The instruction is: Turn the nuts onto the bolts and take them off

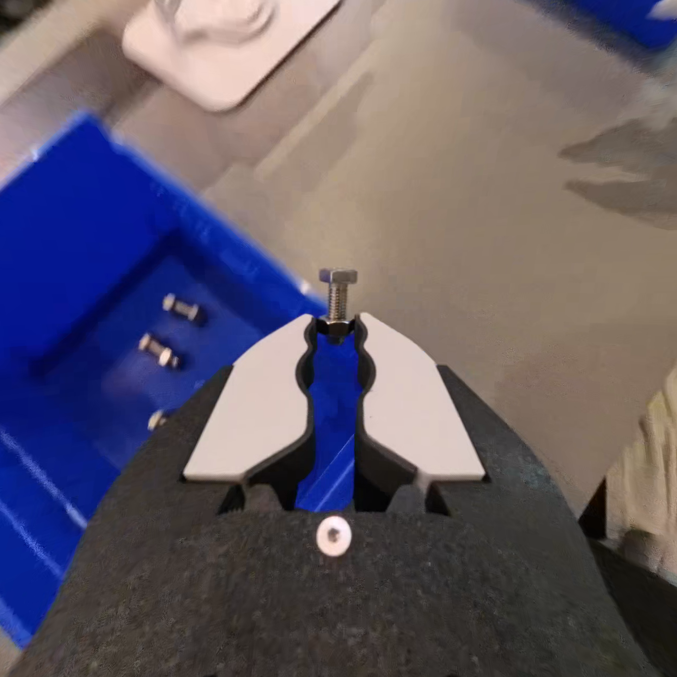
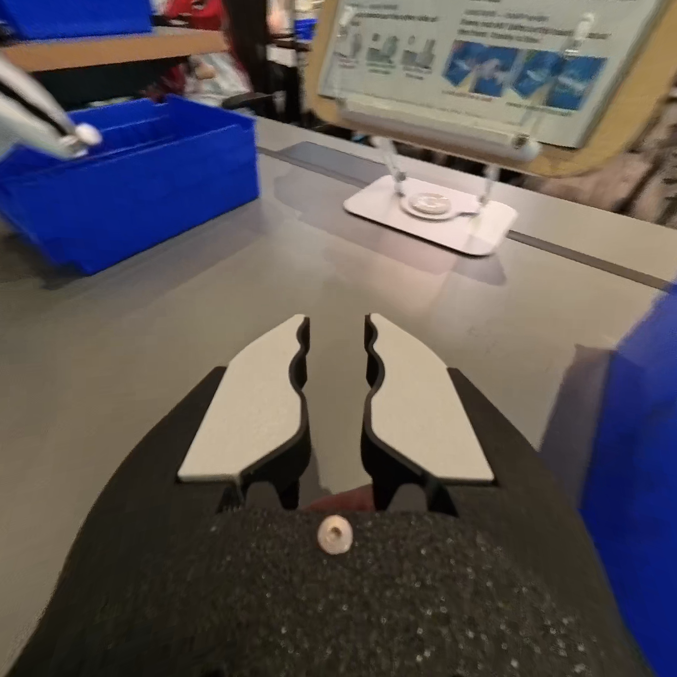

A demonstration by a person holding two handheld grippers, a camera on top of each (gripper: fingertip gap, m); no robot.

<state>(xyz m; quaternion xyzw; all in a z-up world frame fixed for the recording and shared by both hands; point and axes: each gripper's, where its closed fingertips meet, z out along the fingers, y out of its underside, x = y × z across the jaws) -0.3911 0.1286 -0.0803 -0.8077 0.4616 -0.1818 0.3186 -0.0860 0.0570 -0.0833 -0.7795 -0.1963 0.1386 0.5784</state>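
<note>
Bolt first: a small silver hex-head steel bolt [image 1: 337, 293] with a hex steel nut [image 1: 335, 327] threaded low on its shank stands head-outward from the left gripper [image 1: 335, 322] in the left wrist view. The grey-padded fingertips [image 1: 289, 340] are clenched on the flats of the nut alone, right at their extreme ends. Below and to the left lies the open blue plastic bin [image 1: 110, 227], holding at least 2 more assembled bolt-and-nut pairs [image 1: 158, 350] and part of a 3rd. The held bolt hangs over the bin's near wall and the grey tabletop [image 1: 458, 219]. With so shallow a grip, a sideways knock could, I judge, flick the nut out and send the pair rolling across the table.

In the right wrist view, the right gripper [image 2: 337, 329] is released, jaws parted with nothing between them, hovering above the grey tabletop well short of the blue plastic bin. A white stand base [image 2: 487, 227] carrying a tilted instruction board [image 2: 403, 44] sits beyond. The frame is blurred. If this gripper closes on the threads rather than the head, the bolt may slip instead of turning.
</note>
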